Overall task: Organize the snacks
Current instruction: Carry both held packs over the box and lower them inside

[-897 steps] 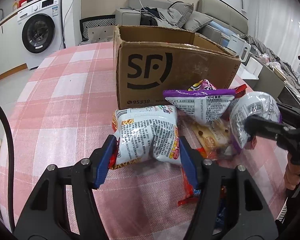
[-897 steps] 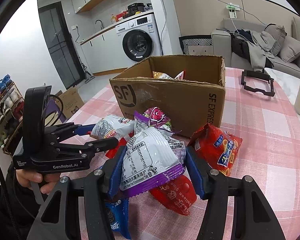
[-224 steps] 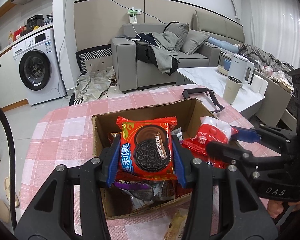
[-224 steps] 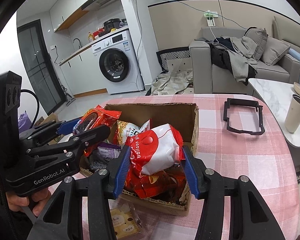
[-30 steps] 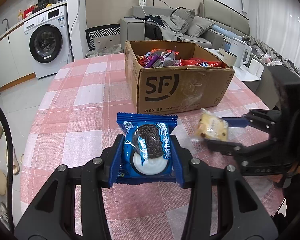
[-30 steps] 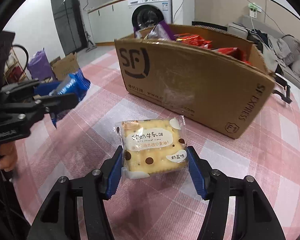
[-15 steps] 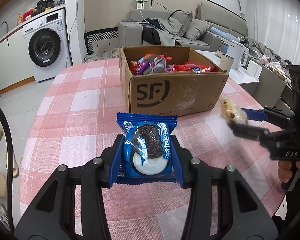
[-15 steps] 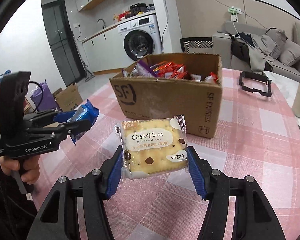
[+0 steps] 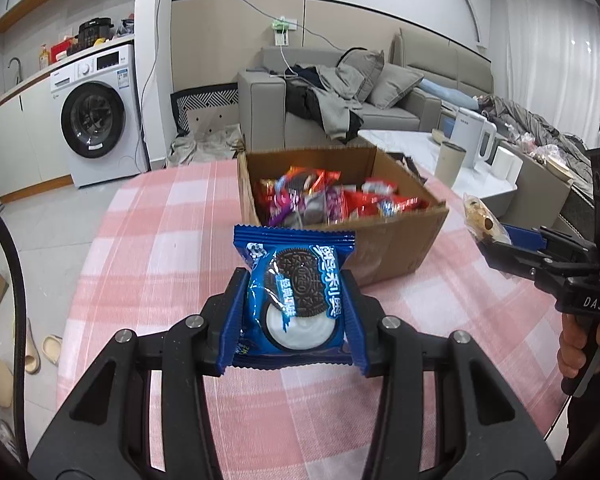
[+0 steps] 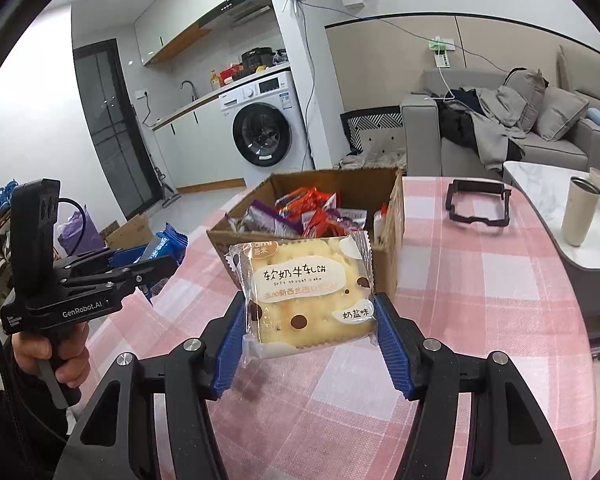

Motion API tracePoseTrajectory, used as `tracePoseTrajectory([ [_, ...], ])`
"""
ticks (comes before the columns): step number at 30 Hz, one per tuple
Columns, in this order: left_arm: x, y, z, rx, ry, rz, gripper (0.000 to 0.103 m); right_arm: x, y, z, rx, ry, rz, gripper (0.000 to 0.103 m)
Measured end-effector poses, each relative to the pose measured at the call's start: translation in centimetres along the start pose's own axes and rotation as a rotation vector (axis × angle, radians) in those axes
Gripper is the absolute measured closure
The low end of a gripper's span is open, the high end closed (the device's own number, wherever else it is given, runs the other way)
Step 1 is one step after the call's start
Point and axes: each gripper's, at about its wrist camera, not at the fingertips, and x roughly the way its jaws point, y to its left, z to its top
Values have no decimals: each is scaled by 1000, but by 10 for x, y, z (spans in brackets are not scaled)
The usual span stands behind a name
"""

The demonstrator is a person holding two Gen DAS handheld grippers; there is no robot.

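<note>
Two packets are up in the air: the left gripper [image 9: 294, 316] pinches a blue cookie pack [image 9: 296, 296], the right gripper [image 10: 310, 336] a yellow biscuit pack [image 10: 308, 290]. Just beyond them sits the cardboard box [image 9: 400, 240], full of snacks [image 9: 332, 198].

Washing machine [image 9: 94, 122], grey sofa [image 9: 384, 100], kettle [image 9: 470, 136], tumbler [image 10: 580, 210]

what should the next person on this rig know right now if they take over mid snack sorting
Left gripper: shut on the blue Oreo pack, held above the table.
Right gripper: shut on the nougat cracker pack, also in the air.
Cardboard box sits ahead on the pink checked tablecloth, open and already loaded with snack packs.
Left to do: drop both held packs into the box. No other loose snacks are visible on the table.
</note>
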Motion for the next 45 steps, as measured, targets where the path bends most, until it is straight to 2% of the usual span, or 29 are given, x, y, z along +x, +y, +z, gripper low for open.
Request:
tracePoseTrajectory([
  [12,-5,-9,44,13,-63,-6,62,-4,4,35,9,-45,-25,41],
  [21,9,-14,70,18,-65,-5,62,8,7,55,2,-44,-31,41],
  [31,50,-11,96,8,-42,2,62,32,-3,69,22,-29,-34,41],
  [45,117,-13,109,4,11,0,62,75,-22,80,48,8,-41,41],
])
